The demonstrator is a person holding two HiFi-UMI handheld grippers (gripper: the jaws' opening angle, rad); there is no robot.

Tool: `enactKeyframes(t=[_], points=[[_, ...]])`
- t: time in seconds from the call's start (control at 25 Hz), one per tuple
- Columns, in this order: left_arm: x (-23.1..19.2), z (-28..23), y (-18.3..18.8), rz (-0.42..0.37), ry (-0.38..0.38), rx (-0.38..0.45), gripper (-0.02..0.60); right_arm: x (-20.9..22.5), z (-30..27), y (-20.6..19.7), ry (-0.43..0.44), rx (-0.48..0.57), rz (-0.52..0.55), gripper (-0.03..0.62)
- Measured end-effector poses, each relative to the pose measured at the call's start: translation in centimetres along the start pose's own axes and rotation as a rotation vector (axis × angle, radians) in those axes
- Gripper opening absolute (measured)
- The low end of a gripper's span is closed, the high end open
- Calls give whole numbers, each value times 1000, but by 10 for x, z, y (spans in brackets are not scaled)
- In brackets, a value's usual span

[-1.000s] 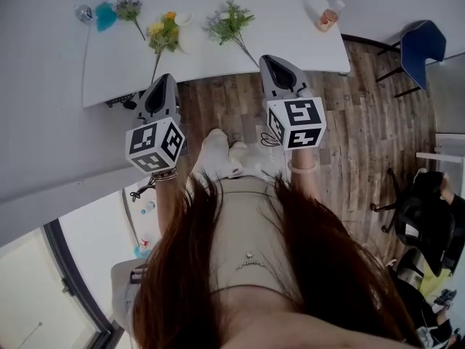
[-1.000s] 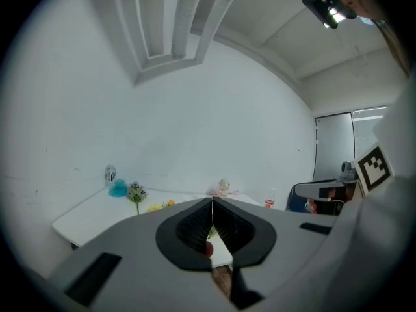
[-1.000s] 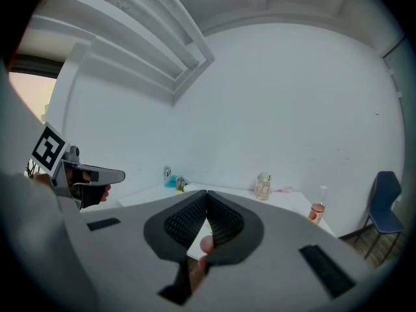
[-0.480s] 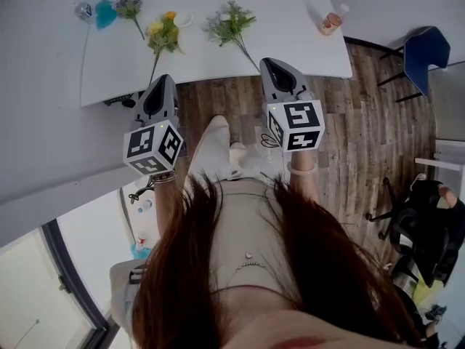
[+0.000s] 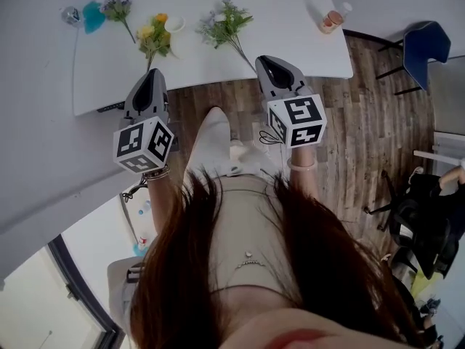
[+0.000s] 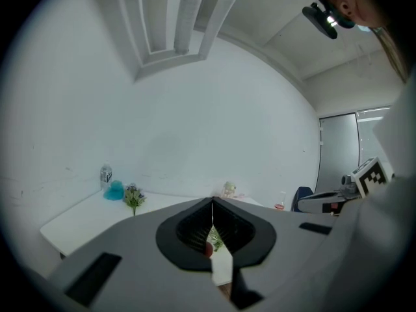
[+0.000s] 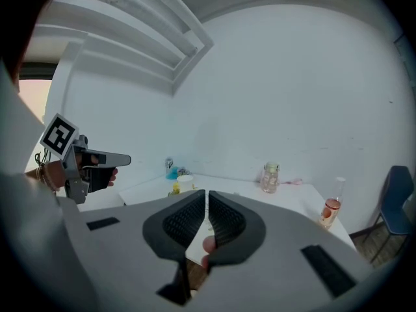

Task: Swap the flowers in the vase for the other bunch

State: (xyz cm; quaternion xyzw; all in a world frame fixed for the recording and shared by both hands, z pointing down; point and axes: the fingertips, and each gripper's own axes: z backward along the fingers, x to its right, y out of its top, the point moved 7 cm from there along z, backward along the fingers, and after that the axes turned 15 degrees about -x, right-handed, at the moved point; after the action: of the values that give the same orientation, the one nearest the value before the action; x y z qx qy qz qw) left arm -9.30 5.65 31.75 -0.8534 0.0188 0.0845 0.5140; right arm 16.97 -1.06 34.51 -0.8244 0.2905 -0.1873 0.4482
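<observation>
Three loose bunches lie on the white table (image 5: 290,49): a purple one (image 5: 116,8), a yellow-orange one (image 5: 154,36) and a green-white one (image 5: 227,26). A small white cup (image 5: 174,24) sits beside the yellow bunch, and a glass jar (image 7: 270,177) stands at the far side. My left gripper (image 5: 147,75) hovers over the table's near edge below the yellow bunch, jaws shut and empty. My right gripper (image 5: 266,59) is shut and empty too, its tip by the stem end of the green bunch. In the left gripper view the purple bunch (image 6: 133,197) lies ahead to the left.
A blue object (image 5: 92,17) and a small bottle (image 5: 70,14) stand at the table's far left corner. A bottle of pink liquid (image 5: 333,18) stands at the right end. A blue chair (image 5: 427,43) is right of the table, on wooden floor (image 5: 363,122).
Both grippers have moved forward to the table's near edge. The left one has also shifted left in the head view. Both stay shut.
</observation>
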Motion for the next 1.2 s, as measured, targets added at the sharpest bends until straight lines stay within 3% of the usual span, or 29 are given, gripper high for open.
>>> enactKeyframes(t=[0.4,1.2], points=[[-32,-46,27,5,12,-15,6,20,-57,11,47,-101,0,91],[-110,-117,44,69,41,-73,6,46,-169,12,77,-323,-31,193]])
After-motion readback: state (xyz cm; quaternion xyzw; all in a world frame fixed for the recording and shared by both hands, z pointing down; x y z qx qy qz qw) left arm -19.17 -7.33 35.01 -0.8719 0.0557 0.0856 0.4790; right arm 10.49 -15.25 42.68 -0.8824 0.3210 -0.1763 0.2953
